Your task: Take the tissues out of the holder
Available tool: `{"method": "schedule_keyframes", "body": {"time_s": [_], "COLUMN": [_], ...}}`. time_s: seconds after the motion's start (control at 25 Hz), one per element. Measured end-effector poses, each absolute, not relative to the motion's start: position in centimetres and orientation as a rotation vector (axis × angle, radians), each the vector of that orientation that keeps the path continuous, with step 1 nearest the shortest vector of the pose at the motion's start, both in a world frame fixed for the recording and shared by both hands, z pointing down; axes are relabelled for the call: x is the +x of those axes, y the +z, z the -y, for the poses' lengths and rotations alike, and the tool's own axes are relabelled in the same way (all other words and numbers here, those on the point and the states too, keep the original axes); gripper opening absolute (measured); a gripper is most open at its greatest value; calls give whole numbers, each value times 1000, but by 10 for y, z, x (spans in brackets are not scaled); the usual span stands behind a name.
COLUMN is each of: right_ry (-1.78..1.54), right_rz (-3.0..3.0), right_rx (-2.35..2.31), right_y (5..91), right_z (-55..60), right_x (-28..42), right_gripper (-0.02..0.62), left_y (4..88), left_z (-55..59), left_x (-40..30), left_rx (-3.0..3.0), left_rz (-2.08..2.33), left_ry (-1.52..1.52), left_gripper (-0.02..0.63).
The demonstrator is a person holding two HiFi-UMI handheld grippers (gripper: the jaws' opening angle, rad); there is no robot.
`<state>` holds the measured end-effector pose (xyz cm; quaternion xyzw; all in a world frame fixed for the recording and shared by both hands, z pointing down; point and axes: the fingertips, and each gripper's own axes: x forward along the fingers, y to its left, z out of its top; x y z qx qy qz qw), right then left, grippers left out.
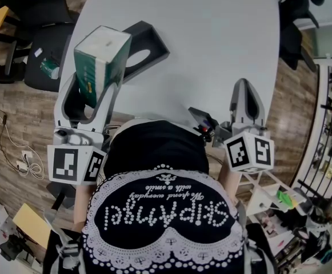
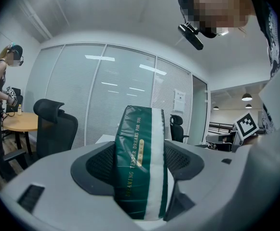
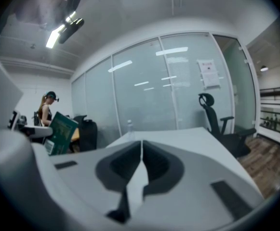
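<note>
- The white table (image 1: 211, 39) is bare over most of its far and right parts. Its left edge runs just beside the left gripper (image 1: 97, 87), and its near edge lies against the person's dark shirt (image 1: 154, 153).
- Off the left edge we see wooden floor and a dark office chair (image 1: 37, 16) (another sits past the far right corner).
- We count one tissue pack (image 1: 100, 56), one dark holder (image 1: 151, 39) and two grippers.
- The left gripper is clamped on the green, white-striped tissue pack, one jaw on each broad side. In the left gripper view the pack stands upright between the jaws.
- The pack is outside the holder, at its near left. The holder's oval opening shows on the table just right of it.
- The right gripper (image 1: 246, 87) sits at the near right edge, well apart from the pack. Its jaws are pressed together with nothing between them.
</note>
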<state>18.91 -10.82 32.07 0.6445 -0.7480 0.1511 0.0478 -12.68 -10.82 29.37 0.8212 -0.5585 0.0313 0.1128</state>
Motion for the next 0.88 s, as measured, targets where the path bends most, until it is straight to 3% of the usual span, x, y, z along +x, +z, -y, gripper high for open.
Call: {"method": "schedule_keyframes", "body": {"time_s": [0.88], "right_ry": [456], "right_rz": [2276], "right_rx": [1967], "right_y": [320], "right_z": [108], "right_x": [188], "right_gripper": [34], "left_y": [295], "left_z": [108], "left_x": [-129], "left_rx": [2398], "left_rz": [1623], "left_ry": [98], "left_gripper": [334]}}
